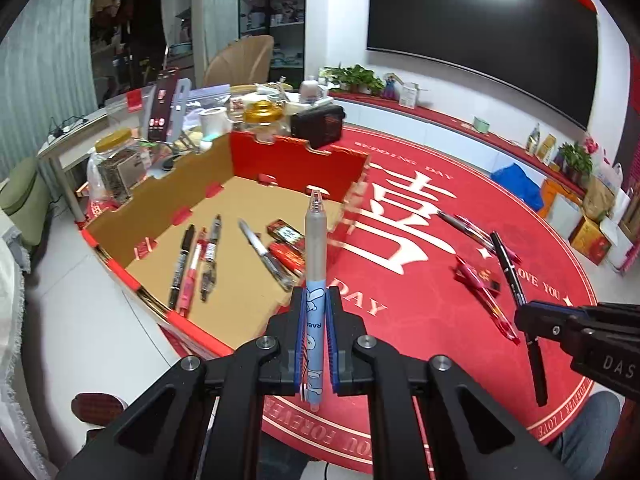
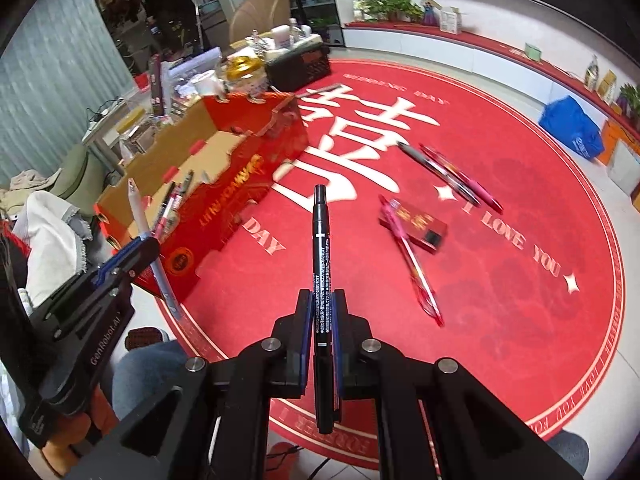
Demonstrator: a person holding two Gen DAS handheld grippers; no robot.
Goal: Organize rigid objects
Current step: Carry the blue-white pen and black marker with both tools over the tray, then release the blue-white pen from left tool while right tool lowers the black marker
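My left gripper is shut on a grey and light-blue pen that sticks forward over the near right corner of an open red cardboard box. Several pens and small red packs lie inside that box. My right gripper is shut on a black marker, held above the round red rug. On the rug lie a pink pen, a small red pack and a few more pens. In the left wrist view the right gripper shows at the right edge with the black marker.
A cluttered low table with jars, tape and a black radio stands behind the box. A blue bag and cartons line the far right wall. A person's jeans-clad knees sit at the rug's near edge.
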